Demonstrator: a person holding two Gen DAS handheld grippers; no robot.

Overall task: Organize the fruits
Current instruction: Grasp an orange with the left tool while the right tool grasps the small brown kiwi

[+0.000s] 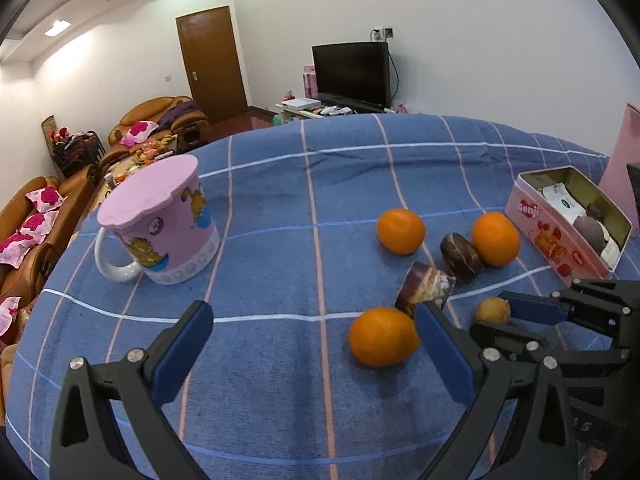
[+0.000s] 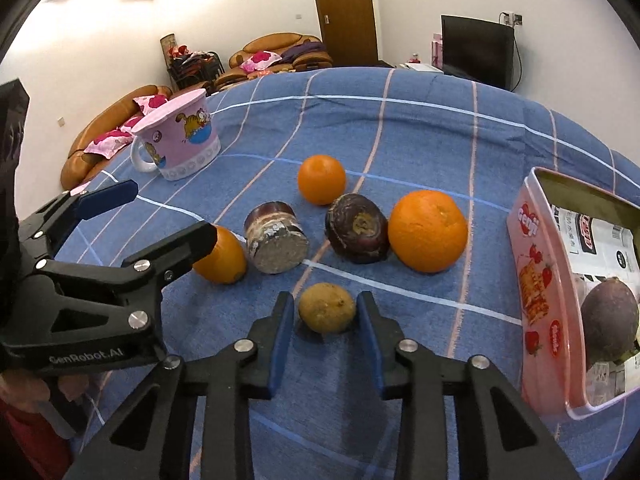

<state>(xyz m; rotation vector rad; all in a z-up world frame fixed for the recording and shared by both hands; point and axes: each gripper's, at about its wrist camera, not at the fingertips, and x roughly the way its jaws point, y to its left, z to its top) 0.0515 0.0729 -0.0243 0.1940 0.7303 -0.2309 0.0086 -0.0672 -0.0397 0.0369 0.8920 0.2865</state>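
My right gripper (image 2: 326,316) is shut on a small yellow-brown fruit (image 2: 327,307) that rests on the blue checked cloth; its blue pads press both sides. My left gripper (image 1: 312,316) is open wide, and a near orange (image 1: 382,336) lies between its fingers, close to the right one and not gripped. Two more oranges (image 1: 401,231) (image 1: 496,239) lie farther off, with a dark purple round fruit (image 1: 460,256) and a cut purple piece (image 1: 424,286) between them. At the right, a pink tin (image 2: 536,280) holds a dark fruit (image 2: 610,324) and packets.
A pink cartoon mug (image 1: 160,224) with a pink lid stands on the left of the cloth. A pink box (image 1: 624,168) rises behind the tin. Beyond the table are sofas with cushions, a door and a television.
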